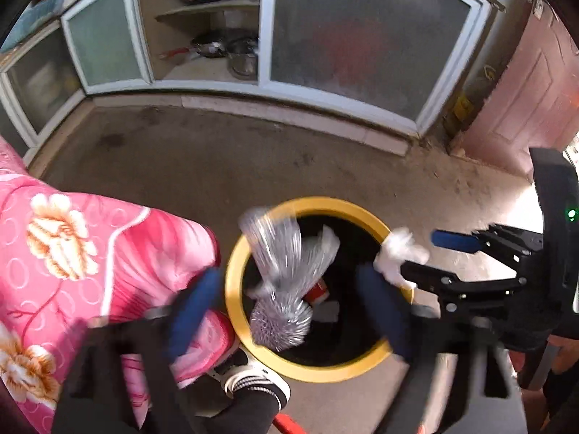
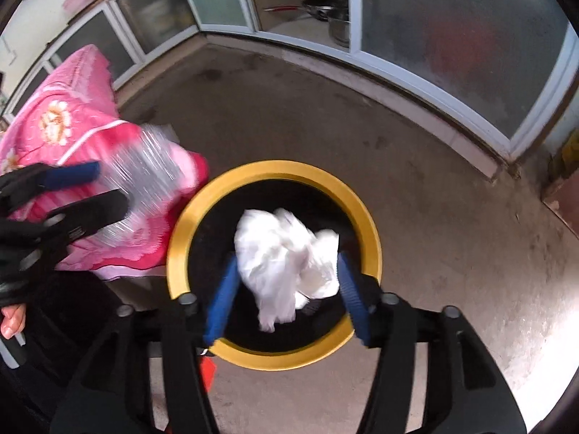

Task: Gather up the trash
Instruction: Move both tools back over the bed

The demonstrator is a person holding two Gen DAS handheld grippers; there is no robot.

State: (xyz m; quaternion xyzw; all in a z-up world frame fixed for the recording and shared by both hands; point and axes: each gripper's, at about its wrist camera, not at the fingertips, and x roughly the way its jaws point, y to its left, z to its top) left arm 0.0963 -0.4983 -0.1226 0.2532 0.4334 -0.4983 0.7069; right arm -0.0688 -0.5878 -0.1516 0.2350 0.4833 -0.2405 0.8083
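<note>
A yellow-rimmed bin (image 1: 235, 289) (image 2: 181, 246) with a black inside stands on the floor below both grippers. My left gripper (image 1: 287, 311) (image 2: 110, 182) is open over the bin's mouth. A blurred clear plastic bag (image 1: 286, 271) (image 2: 144, 177) hangs free between its blue pads (image 1: 191, 311), touching neither. My right gripper (image 2: 286, 300) (image 1: 419, 253) is also open above the bin. A crumpled white paper wad (image 2: 286, 253) (image 1: 398, 253) sits loose between its pads (image 2: 220, 300). Red and white rubbish (image 1: 318, 291) lies inside the bin.
The person's pink flowered padded clothing (image 1: 90, 253) (image 2: 72, 126) presses against the bin's left side, with a striped shoe (image 1: 253, 379) beside it. White glass-door cupboards holding pots (image 1: 224, 47) line the far wall. A pink door (image 1: 524, 90) is at right. Bare concrete floor (image 1: 217, 152) lies between.
</note>
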